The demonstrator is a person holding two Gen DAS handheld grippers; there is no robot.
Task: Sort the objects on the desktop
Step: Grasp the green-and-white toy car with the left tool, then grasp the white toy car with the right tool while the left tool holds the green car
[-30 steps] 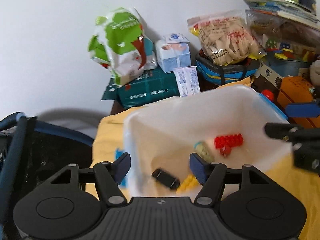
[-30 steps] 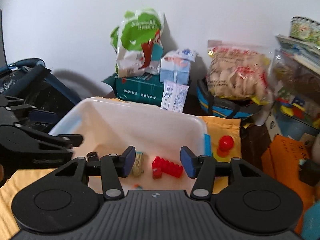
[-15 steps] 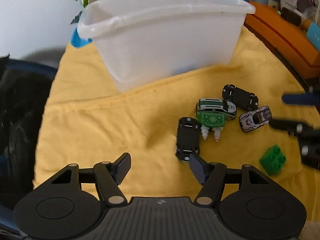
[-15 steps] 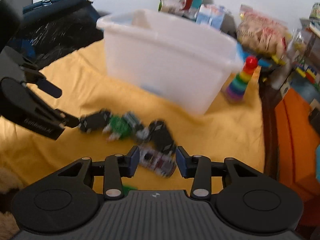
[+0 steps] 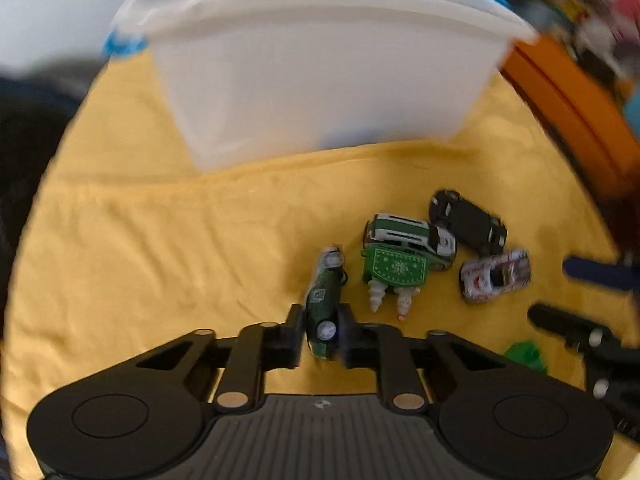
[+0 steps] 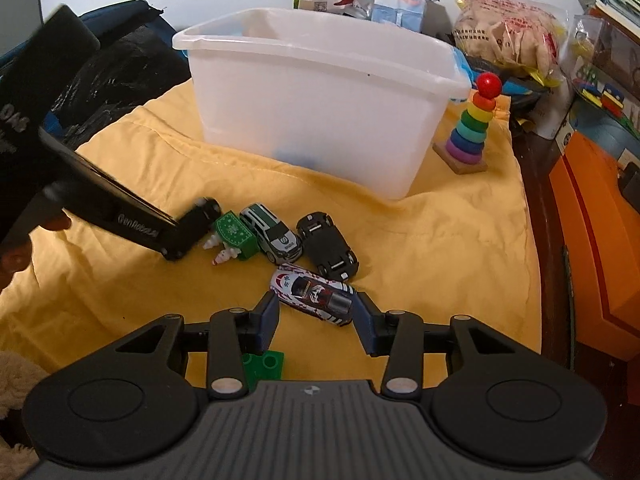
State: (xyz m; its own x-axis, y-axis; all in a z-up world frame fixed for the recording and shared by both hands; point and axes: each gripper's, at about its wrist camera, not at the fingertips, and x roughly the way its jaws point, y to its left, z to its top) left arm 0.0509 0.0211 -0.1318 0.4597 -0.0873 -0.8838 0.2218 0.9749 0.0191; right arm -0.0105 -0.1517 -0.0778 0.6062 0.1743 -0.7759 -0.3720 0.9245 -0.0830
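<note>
My left gripper (image 5: 322, 322) is shut on a dark green toy car (image 5: 325, 296), which is tipped on its side on the yellow cloth. The right wrist view shows that same gripper (image 6: 196, 222) at the left of the toy cluster. My right gripper (image 6: 316, 316) hangs low over a white and red toy car (image 6: 312, 294). That car lies flat between the fingertips, and I see no pad pressing on it. Beside it are a black car (image 6: 328, 246), a green and white van (image 6: 272, 232) and a green toy with white cones (image 6: 234, 234).
A white plastic bin (image 6: 312, 120) stands behind the cars. A rainbow ring stacker (image 6: 470, 128) is at its right. A green brick (image 6: 264, 364) lies under my right gripper. An orange box (image 6: 592, 240) borders the cloth on the right, dark bags on the left.
Both grippers came down from over the bin to the cars on the cloth. The left one shut on the green car, tipping it onto its side. The right one narrowed around the white car.
</note>
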